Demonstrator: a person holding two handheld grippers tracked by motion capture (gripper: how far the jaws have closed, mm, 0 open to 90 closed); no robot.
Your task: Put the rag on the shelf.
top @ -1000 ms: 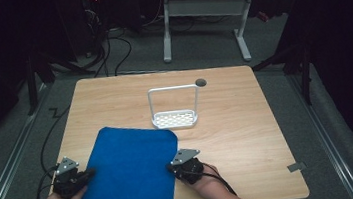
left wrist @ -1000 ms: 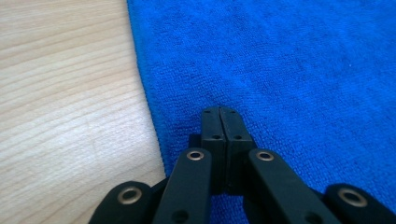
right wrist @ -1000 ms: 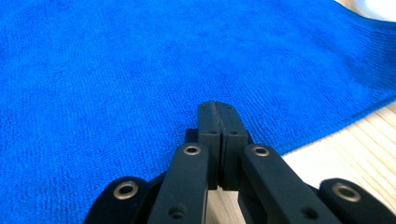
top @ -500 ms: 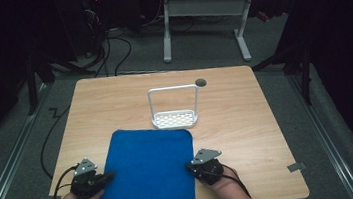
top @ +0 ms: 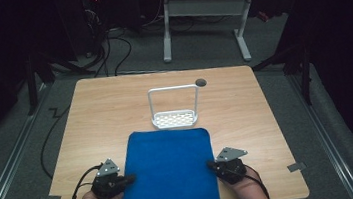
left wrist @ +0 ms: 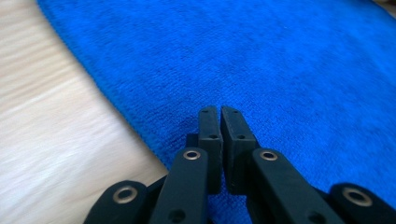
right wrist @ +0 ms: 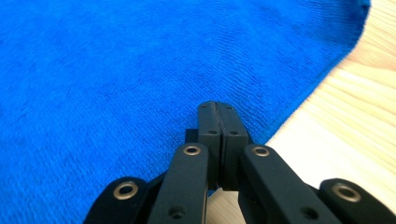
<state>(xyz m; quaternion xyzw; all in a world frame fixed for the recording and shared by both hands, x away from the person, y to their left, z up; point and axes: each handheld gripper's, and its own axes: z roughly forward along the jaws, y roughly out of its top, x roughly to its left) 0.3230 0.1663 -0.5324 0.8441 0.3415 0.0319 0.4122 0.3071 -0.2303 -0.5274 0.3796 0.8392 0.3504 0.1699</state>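
Lying flat in the lower middle of the high view, the cloth point(top: 170, 173) is spread on the table point(top: 105, 112), its near edge at the table's bottom edge and its far edge just short of the rack point(top: 174, 115). The cloth is almost square. Its slightly longer axis runs bottom to top of the frame, pointing at the rack.

The left gripper point(top: 129, 178) is set at the cloth's left edge, near the lower left corner, tips pointing right onto the fabric. Its jaws have just been opening and are parted by a thin slit. No fabric is seen between the pads, and the cloth lies under the tips.

The right gripper point(top: 211, 166) is set at the right edge, near the lower right corner, tips pointing left. Its jaws are pressed fully together at the cloth's edge. A pinch of the hem is judged likely, but the fold itself is hidden under the tips.

The cloth lies between the two grippers, inward of each, and neither is nearer than the other.
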